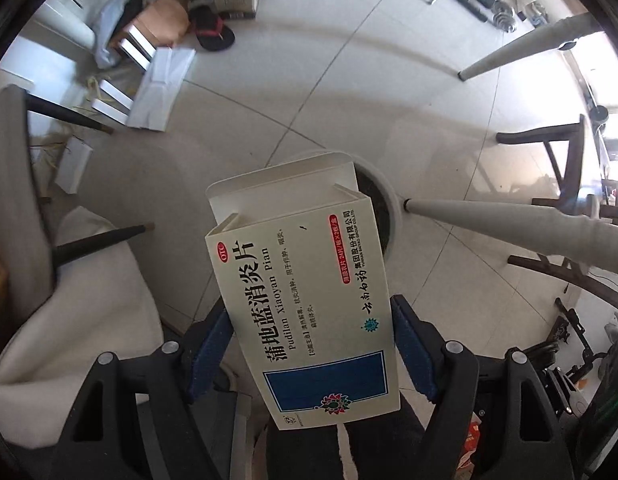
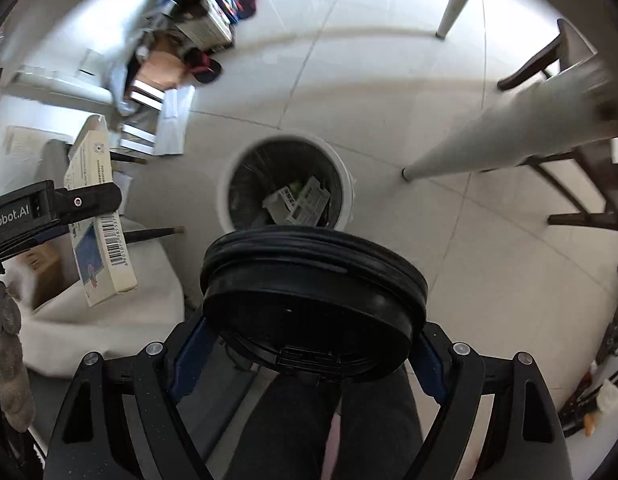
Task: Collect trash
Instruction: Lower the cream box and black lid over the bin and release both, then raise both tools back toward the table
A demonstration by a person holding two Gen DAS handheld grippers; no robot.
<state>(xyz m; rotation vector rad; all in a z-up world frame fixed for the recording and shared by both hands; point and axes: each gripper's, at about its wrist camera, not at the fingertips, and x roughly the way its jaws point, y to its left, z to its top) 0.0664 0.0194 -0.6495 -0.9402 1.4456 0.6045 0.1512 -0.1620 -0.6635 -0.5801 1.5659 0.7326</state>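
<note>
My left gripper is shut on a cream medicine box with blue print and an open top flap, held in the air above the floor. The box also shows in the right wrist view, at the left, clamped in the left gripper. A white trash bin with a dark liner stands on the floor below, with discarded cartons inside; in the left wrist view its rim peeks out behind the box. My right gripper is shut on a round black lid, held above and in front of the bin.
White table legs and dark chair frames stand to the right. A grey chair with a white cloth is at the left. Boxes, papers and slippers clutter the far left floor. The tiled floor lies beyond the bin.
</note>
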